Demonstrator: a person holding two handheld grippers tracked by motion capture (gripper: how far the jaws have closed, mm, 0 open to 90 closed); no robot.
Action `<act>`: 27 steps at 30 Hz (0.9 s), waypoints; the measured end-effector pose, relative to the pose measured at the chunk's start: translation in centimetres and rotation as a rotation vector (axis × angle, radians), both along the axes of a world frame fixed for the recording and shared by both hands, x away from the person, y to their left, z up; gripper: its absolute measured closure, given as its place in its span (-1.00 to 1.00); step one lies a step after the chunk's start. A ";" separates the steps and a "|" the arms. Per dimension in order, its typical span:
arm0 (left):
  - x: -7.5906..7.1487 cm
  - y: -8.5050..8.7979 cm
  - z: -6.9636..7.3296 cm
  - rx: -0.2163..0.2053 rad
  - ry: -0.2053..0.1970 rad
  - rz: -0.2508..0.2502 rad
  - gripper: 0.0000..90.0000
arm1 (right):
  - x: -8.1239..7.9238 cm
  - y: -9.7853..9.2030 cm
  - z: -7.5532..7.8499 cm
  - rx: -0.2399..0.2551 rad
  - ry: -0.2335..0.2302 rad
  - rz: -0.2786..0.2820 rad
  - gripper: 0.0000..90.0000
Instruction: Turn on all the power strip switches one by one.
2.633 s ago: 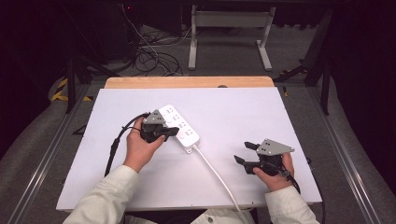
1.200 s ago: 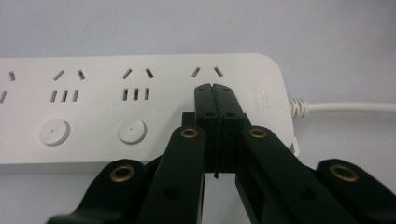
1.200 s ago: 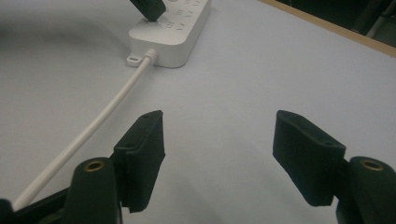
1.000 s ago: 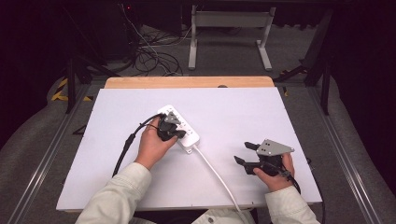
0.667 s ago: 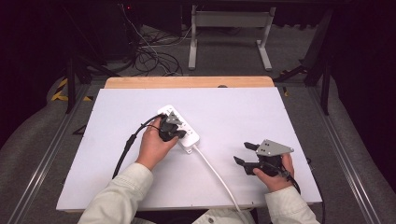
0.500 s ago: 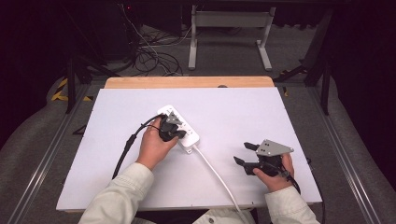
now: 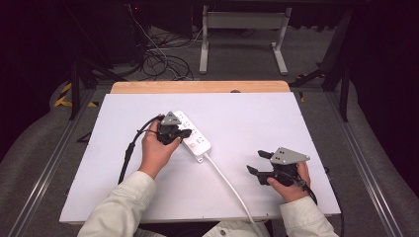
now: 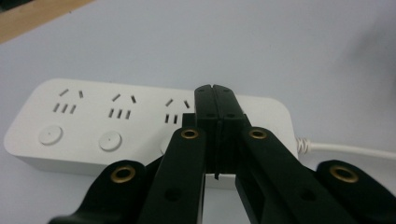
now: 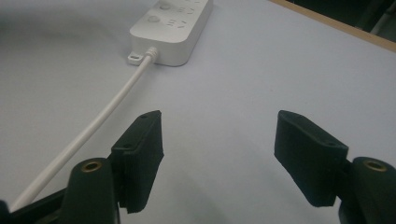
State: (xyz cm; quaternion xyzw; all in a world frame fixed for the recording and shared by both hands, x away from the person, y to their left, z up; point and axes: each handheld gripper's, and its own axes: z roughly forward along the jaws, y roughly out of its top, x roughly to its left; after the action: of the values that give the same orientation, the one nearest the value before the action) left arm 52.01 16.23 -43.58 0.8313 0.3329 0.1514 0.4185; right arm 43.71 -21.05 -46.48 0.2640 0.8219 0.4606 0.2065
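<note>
A white power strip (image 7: 193, 136) lies slantwise near the middle of the white table (image 7: 257, 113), and its white cord (image 7: 230, 185) runs toward the near edge. My left gripper (image 7: 182, 133) is shut, jaws pressed together with nothing between them. Its tips sit over the strip's top face, close to the cord end. In the left gripper view the shut left gripper (image 8: 215, 91) covers the sockets and round buttons at that end of the strip (image 8: 88, 121). My right gripper (image 7: 258, 162) rests open at the table's right front. Between its jaws the right gripper (image 9: 217, 128) has only bare table, and the strip (image 9: 170, 25) lies farther off.
A wooden strip (image 7: 197, 87) edges the table's far side. Behind it on the floor are tangled cables (image 7: 163, 59) and a metal stand (image 7: 242, 29). The left gripper's black cable (image 7: 131, 148) trails across the table's left part.
The left gripper moved a little right and forward onto the power strip, then stayed there. The right gripper has not moved.
</note>
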 end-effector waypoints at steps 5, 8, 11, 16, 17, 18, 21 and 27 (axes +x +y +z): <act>0.4 0.3 0.2 0.009 -0.011 0.015 1.00 | -0.1 0.0 0.0 0.000 -0.001 0.002 -0.27; 0.4 0.4 0.2 0.005 -0.015 0.015 1.00 | 0.0 0.0 0.0 0.001 0.000 0.002 -0.27; 0.4 0.4 0.1 0.014 -0.023 0.016 1.00 | 0.0 0.0 0.0 -0.001 0.000 0.004 -0.27; 0.9 0.6 -0.3 0.065 -0.035 0.033 1.00 | 0.0 0.0 0.0 0.000 0.000 0.002 -0.27; 1.0 0.7 -0.6 0.075 -0.034 0.042 1.00 | 0.0 0.0 0.0 -0.001 0.001 0.004 -0.27; 1.2 0.7 -0.8 0.084 -0.030 0.040 1.00 | 0.0 0.0 0.0 -0.004 0.004 0.001 -0.27; 1.5 0.8 -1.2 0.083 -0.016 0.045 1.00 | 0.0 0.0 -0.1 -0.005 0.001 0.003 -0.27; 2.1 0.7 -2.0 0.087 0.006 0.037 1.00 | 0.0 0.0 -0.1 -0.006 0.003 0.005 -0.27</act>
State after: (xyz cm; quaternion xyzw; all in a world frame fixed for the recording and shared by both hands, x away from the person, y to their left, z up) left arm 54.15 16.98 -45.56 0.8427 0.3428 0.1710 0.3782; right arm 43.74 -21.03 -46.58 0.2620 0.8243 0.4582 0.2049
